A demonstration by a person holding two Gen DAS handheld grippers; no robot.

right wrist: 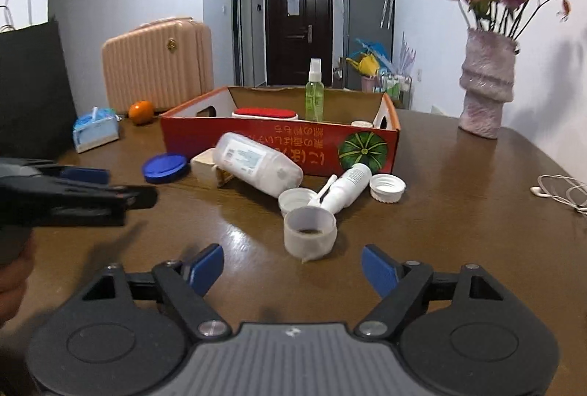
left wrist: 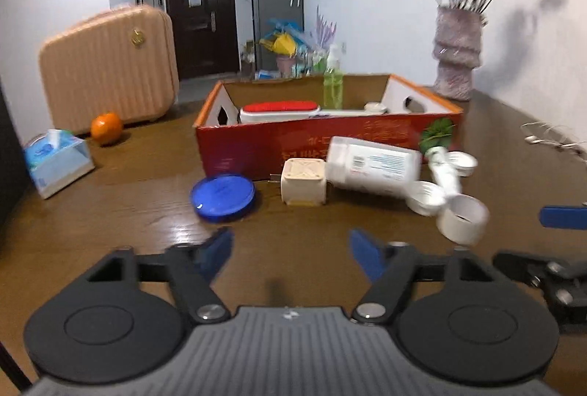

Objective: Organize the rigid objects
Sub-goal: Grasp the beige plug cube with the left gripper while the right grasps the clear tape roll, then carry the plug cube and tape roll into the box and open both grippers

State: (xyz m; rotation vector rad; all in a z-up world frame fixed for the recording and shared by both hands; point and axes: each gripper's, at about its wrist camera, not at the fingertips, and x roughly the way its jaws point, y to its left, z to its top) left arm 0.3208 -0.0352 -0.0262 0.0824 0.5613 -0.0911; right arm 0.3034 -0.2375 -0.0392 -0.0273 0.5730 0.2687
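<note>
A glossy brown wooden table (right wrist: 458, 212) is seen in a white-walled room with a dark door (right wrist: 298, 29) at 12 o'clock. A red cardboard box (right wrist: 256, 143) is set mid-table; a large white bottle (right wrist: 256, 163), a blue lid (right wrist: 165, 168), white caps and a small cup (right wrist: 310, 231) are scattered before it. A vase of flowers (right wrist: 486, 84) is placed at 2 o'clock. Both the left gripper (left wrist: 290, 249) and right gripper (right wrist: 291, 267) are held spread, with nothing pinched.
</note>
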